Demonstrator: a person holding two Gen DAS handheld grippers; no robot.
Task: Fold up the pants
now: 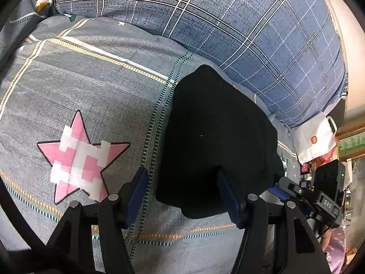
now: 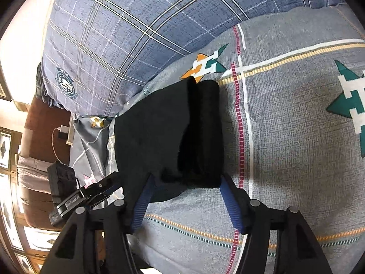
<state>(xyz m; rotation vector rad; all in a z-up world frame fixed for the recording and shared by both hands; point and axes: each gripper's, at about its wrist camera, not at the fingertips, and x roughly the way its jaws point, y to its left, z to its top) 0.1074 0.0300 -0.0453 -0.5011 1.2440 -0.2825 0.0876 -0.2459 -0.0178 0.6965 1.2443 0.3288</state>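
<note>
Pants: black fabric pants (image 1: 216, 137) lie folded into a compact bundle on the grey star-patterned bedsheet (image 1: 91, 86), just beside the blue plaid pillow (image 1: 251, 22). We note a white paper bag (image 1: 314, 141) past the bed edge. Left gripper (image 1: 182, 189) and right gripper (image 2: 186, 196) both tilt downward, jaws spread, pads not pressing the cloth. Open sheet lies on the star side.

Black folded pants (image 1: 216, 141) are lying on the grey bed (image 1: 91, 86). Left gripper (image 1: 182, 182) is hovering spread at their near edge, gripping nothing.
</note>
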